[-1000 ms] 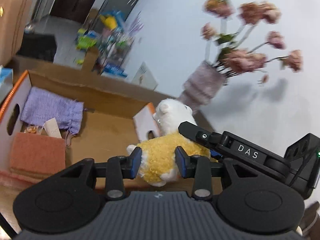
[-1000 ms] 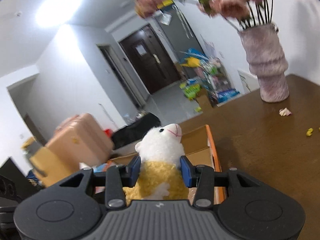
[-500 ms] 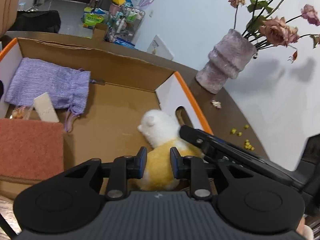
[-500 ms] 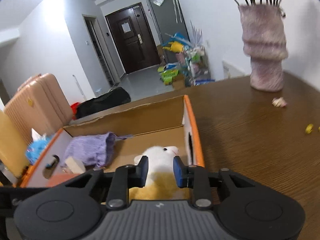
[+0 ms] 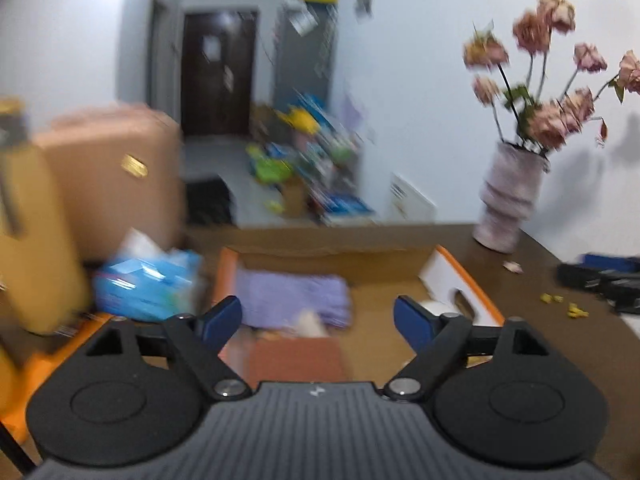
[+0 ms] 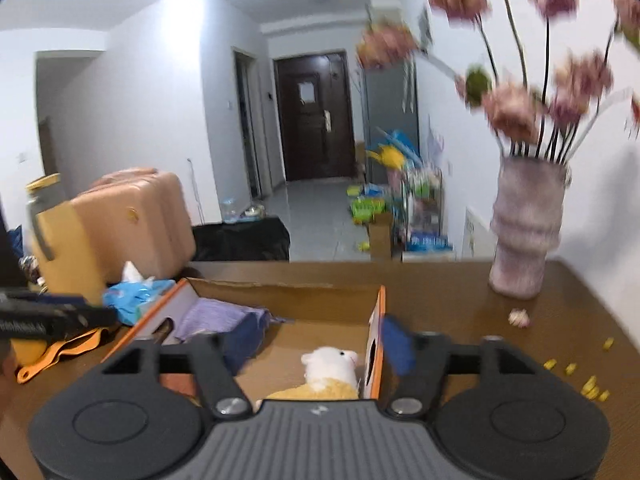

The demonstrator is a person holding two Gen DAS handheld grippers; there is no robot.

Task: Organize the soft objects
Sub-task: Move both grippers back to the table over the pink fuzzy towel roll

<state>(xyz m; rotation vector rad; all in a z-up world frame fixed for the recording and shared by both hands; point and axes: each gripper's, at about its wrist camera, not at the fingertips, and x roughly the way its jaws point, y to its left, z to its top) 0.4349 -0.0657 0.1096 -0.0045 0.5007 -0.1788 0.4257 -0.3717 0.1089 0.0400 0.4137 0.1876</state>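
A white and yellow plush sheep (image 6: 330, 372) lies inside the orange-edged cardboard box (image 6: 378, 312), by its right wall, free of both grippers. My right gripper (image 6: 320, 346) is open and empty just above it. My left gripper (image 5: 318, 320) is open and empty over the box (image 5: 476, 280), above a purple knitted pouch (image 5: 292, 296) and a terracotta cloth (image 5: 296, 360). Only a white bit of the sheep (image 5: 432, 306) shows in the left wrist view. The purple pouch (image 6: 216, 316) also shows in the right wrist view.
A ribbed vase of pink flowers (image 6: 524, 240) stands on the brown table (image 6: 480, 320) at the right, with yellow crumbs (image 6: 588, 384) near it. A blue tissue pack (image 5: 148, 280) and an orange cloth (image 6: 60, 350) lie left of the box. A pink suitcase (image 6: 136, 220) stands behind.
Both grippers have opened and let go of the sheep, which now lies in the box. Both have pulled back and up, the views tilting toward the room.
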